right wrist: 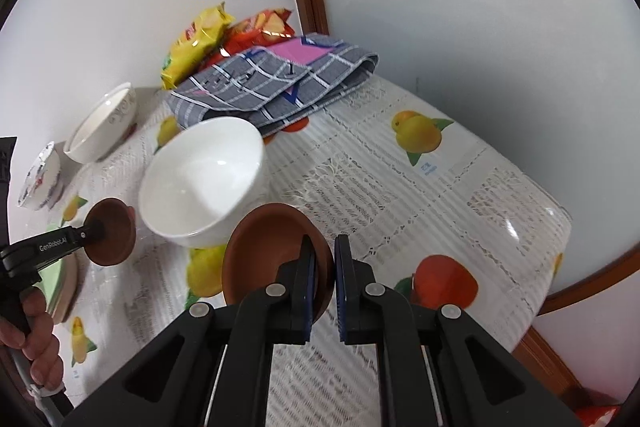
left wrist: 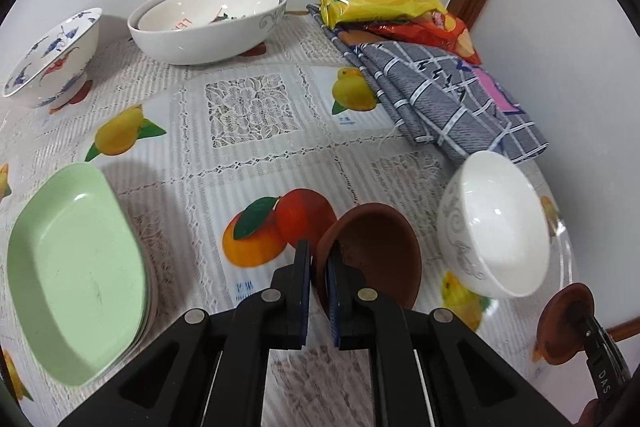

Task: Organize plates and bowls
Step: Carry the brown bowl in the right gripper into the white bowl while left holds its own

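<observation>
Each gripper pinches the rim of a small brown clay bowl above the fruit-print tablecloth.

Left wrist view: the left gripper (left wrist: 319,269) is clenched on the rim of a brown clay bowl (left wrist: 372,251), held tilted beside the white bowl (left wrist: 496,223). A green plate (left wrist: 76,267) sits on a stack at the left; a large white bowl (left wrist: 208,23) and a blue-patterned bowl (left wrist: 52,59) stand along the wall. Right wrist view: the right gripper (right wrist: 324,267) grips a second clay bowl (right wrist: 272,247) by its rim, just beside the white bowl, near a folded grey checked cloth (right wrist: 276,83) and snack bags (right wrist: 200,39).
</observation>
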The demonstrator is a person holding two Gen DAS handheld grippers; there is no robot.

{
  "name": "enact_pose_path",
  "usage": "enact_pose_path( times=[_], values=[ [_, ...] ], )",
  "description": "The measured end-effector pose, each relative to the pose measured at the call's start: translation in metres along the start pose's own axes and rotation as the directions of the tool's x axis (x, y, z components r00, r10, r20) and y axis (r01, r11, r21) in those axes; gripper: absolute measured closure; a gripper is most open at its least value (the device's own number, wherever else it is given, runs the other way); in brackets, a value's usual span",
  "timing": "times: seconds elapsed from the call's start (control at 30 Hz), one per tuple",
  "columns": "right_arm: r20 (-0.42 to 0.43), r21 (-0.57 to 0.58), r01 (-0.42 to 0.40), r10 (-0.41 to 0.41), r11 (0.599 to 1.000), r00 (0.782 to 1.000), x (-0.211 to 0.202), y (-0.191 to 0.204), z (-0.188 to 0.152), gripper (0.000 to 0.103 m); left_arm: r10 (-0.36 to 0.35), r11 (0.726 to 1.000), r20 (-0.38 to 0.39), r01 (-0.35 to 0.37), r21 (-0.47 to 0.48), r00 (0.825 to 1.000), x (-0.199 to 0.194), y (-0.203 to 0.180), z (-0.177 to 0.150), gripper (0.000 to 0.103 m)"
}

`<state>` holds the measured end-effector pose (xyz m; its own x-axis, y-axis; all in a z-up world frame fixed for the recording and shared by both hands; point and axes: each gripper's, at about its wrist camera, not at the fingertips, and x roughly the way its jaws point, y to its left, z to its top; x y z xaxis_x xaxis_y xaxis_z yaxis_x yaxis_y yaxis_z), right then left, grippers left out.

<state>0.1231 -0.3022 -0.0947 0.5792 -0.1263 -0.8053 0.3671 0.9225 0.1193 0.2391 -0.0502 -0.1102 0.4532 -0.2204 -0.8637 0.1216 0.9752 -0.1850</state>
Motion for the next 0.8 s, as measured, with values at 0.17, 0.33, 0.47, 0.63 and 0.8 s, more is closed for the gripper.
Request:
enact_pose_path(
  times=[0.17,0.33,0.47,0.63,0.8],
  values=[
    [0.035,-0.022,-0.01,0.011,1.0,0.999,-0.029,0.008,-0.002,0.094,-0.032,0.999,0.04,0.033,-0.035,0.999,-0.027,0.002,-0.006,0.095],
    [0.072,-0.034,-0.037,0.039,0.999,0.997,-0.053,0.015,-0.005,0.094,-0.029,0.999,0.067,0.031,-0.031,0.997,-0.052,0.001,-0.012,0.095],
    [0.097,-0.038,-0.06,0.063,0.998,0.993,-0.07,0.02,-0.006,0.094,-0.014,1.0,0.087,0.016,-0.016,0.996,-0.068,-0.003,-0.016,0.095],
    [0.118,-0.041,-0.085,0.089,0.996,0.989,-0.078,0.023,-0.001,0.094,0.029,1.0,0.117,-0.029,0.002,0.993,-0.082,-0.008,-0.017,0.095],
    [0.12,-0.043,-0.108,0.113,0.993,0.986,-0.072,0.023,0.005,0.094,0.057,0.998,0.133,-0.059,0.01,0.99,-0.09,-0.008,-0.02,0.095]
  ],
)
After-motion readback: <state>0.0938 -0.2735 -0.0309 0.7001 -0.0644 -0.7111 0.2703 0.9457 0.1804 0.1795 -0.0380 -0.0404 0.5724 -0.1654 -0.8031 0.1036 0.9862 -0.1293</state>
